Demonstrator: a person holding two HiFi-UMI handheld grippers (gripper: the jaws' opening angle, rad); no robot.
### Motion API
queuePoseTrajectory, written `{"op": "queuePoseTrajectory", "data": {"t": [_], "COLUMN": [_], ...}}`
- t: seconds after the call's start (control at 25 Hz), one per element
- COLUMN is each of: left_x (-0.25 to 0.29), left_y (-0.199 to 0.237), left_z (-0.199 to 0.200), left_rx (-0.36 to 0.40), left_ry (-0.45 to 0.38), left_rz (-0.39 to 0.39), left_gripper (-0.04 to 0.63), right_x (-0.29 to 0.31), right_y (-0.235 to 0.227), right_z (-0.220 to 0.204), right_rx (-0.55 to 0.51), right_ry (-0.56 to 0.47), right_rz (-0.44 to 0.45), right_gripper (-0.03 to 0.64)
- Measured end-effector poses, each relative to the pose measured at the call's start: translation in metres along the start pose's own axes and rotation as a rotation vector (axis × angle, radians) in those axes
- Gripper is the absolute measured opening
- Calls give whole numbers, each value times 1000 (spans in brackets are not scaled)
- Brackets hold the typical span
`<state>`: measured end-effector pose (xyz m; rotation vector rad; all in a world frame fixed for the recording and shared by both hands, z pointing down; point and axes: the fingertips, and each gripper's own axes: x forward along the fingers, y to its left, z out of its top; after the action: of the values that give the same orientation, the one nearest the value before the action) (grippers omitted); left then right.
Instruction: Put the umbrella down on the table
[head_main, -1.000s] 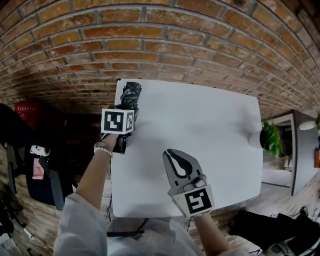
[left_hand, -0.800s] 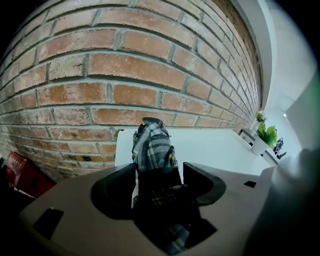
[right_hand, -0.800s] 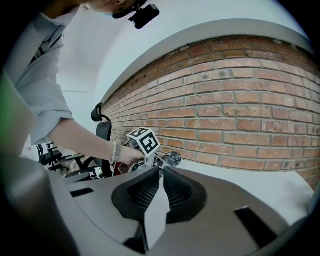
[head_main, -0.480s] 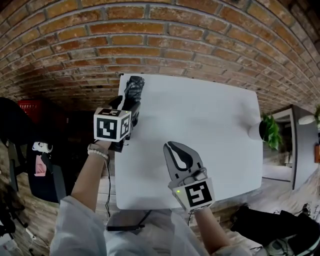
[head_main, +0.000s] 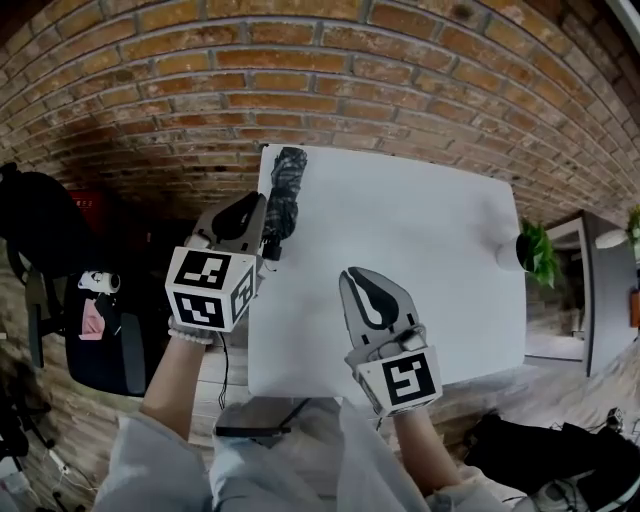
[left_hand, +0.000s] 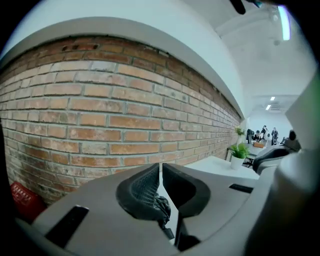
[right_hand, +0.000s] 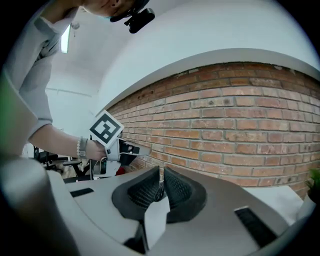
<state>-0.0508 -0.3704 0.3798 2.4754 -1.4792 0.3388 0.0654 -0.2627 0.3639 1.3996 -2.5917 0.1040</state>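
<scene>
My left tongs (head_main: 250, 210) are drawn almost together, with only a thin slit between the pads. A dark crumpled bit of the umbrella (head_main: 287, 190) sits pinched low in that slit. The folded umbrella runs ahead and just right of these tongs, along the left edge of the worktop (head_main: 430, 240) up to its far left corner. I can't tell if it rests on the surface. The left tongs point away toward the brick wall (head_main: 350, 80), rolled to one side, with the marker cube (head_main: 210, 288) toward me and the body hanging off the worktop's left edge. Behind the cube there's a wrist with a bead bracelet (head_main: 192, 333), then a bare forearm with a white sleeve further back, the arm coming up from lower left.

My right tongs (head_main: 360, 278) are pressed together, tips touching, nothing in them. They sit to the right of the left tongs, apart from them, over the near middle of the worktop. They point away with a slight lean left, their marker cube (head_main: 398, 380) nearest me and the forearm straight behind it. Far right of them, at the worktop's right edge, is a potted plant (head_main: 540, 262).
</scene>
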Motion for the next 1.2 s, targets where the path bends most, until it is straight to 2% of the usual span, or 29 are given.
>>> {"op": "queuePoseTrajectory", "data": {"t": [0.28, 0.52, 0.76, 0.88, 1.2], "left_x": [-82, -138, -175, -188, -209], "left_y": [-28, -47, -66, -72, -76], "left_z": [34, 43, 43, 38, 27], "left_rx": [125, 172, 152, 133, 152], "left_ry": [-86, -142, -165, -155, -149], "left_rz": [-9, -9, -49, -48, -51], "left_gripper": [29, 29, 28, 28, 26], "right_x": [-29, -57, -78, -84, -89], "right_y": [25, 43, 58, 64, 87], "right_z": [32, 58, 69, 74, 77], "right_rx": [-26, -31, -52, -99, -188], "right_ry": [-34, -103, -120, -134, -135], "right_rz": [-10, -29, -24, -27, -8], "right_gripper": [57, 57, 57, 57, 57]}}
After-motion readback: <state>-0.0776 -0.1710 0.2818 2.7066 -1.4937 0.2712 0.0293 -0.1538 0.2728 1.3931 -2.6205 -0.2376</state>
